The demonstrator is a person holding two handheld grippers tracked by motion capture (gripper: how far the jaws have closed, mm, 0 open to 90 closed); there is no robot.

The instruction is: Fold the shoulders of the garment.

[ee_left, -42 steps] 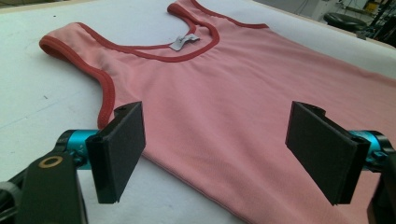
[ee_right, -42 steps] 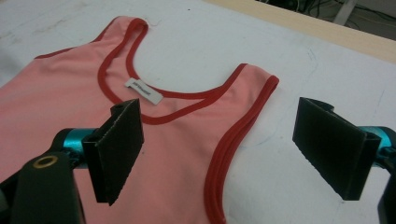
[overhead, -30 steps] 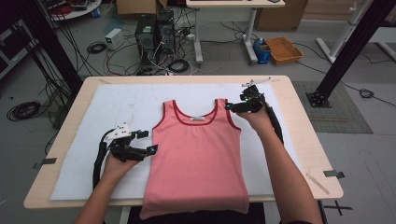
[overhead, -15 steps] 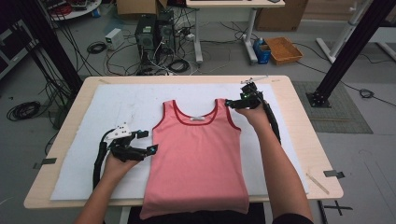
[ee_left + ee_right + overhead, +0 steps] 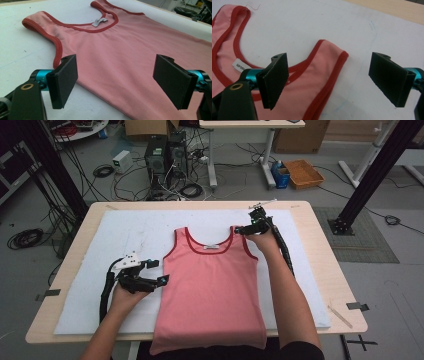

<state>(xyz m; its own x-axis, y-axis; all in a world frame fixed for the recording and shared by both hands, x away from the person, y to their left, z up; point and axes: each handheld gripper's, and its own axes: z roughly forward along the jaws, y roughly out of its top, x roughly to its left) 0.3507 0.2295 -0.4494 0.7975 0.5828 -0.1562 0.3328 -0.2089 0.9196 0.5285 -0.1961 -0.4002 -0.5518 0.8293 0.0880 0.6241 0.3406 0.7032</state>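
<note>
Lying flat and face-up on the white padded mat [image 5: 100, 250], the pink sleeveless top with red trim [image 5: 212, 285] is being approached at two spots. The right gripper [image 5: 332, 82] is straddling a shoulder strap, jaws apart; the left gripper [image 5: 117, 82] is gaping over the side hem. Its view is revealing the neck label [image 5: 99, 22].

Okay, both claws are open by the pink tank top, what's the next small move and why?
Probably lower the right claw and close it on the shoulder strap that lies between its open jaws. The tank top lies flat on the white mat, and the left claw is open at the side edge, not gripping. A fold likely needs the strap pinched first.
</note>
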